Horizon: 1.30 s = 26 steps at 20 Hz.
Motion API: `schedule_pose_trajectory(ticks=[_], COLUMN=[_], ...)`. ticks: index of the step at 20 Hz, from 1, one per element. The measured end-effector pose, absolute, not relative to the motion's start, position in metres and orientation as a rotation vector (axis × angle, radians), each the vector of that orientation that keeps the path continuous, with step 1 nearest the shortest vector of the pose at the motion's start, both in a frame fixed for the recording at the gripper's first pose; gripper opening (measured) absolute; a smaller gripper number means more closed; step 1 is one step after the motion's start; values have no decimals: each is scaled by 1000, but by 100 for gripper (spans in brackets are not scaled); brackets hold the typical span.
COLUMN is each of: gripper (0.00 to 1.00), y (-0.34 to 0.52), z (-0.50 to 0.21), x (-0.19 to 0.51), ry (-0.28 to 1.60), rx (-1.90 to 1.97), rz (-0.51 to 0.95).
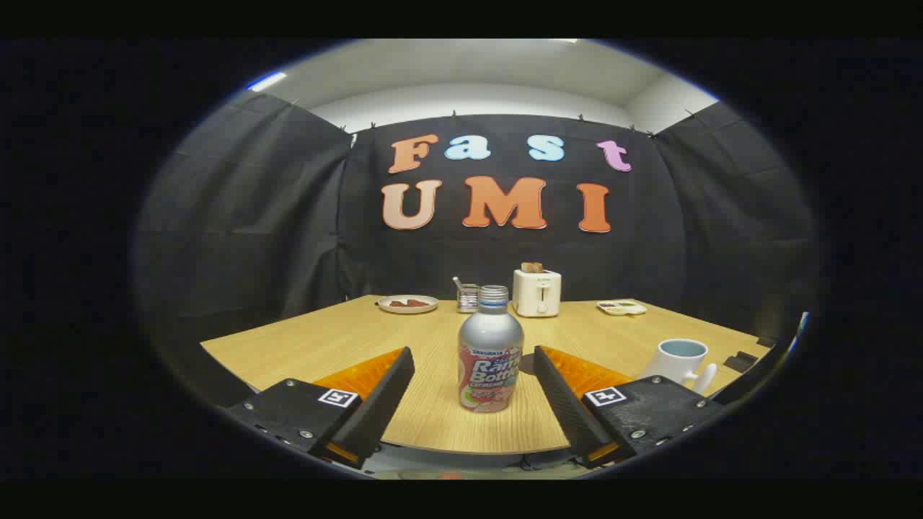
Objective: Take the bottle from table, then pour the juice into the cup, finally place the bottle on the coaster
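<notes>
one step in hand: the first, taking the bottle (pixel 490 351) from the table (pixel 346 339); judged from the layout, nothing has yet been gripped, poured or set down
gripper state: the gripper (pixel 472 393) is held wide, its two fingers spread to either side of the bottle with clear gaps; neither finger is seen touching it
bottle position: upright on the table near its front edge, between the fingers and slightly ahead of their tips, a little nearer the right finger
next move: it is judged that the gripper must be eased forward until the bottle body sits squarely between the pads, then closed on the body below the shoulder; the bottle is round and smooth, so a centred, level hold is called for
bottle contents: the body is opaque and wrapped in a printed label, so the juice level cannot be told; the cap (pixel 494 293) is seen screwed on top, which is a matter for the pouring step
cup: a white cup (pixel 681 360) stands to the right, beyond the right finger, well apart from the bottle; its inside looks pale and bare, though the bottom is not fully seen
coaster: cannot be picked out with certainty
other containers: a small jar (pixel 468 297) with a utensil in it stands beyond the bottle at the far side, beside a plate (pixel 407 304) holding something reddish, and a toaster (pixel 537 292) with bread in its slot
</notes>
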<state>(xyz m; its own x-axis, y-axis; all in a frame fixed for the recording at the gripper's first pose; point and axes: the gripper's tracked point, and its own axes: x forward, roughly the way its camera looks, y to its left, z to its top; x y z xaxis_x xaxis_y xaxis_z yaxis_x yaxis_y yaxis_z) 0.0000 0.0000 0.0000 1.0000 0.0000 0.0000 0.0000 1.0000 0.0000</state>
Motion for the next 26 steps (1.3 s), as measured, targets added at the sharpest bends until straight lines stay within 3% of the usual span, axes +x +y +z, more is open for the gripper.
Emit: schedule_pose_trajectory(ticks=[13,26], gripper=[98,99], y=[-2,-18], z=[0,-41], x=[2,28], ry=[9,185], rx=[-7,-48], rz=[-13,-28])
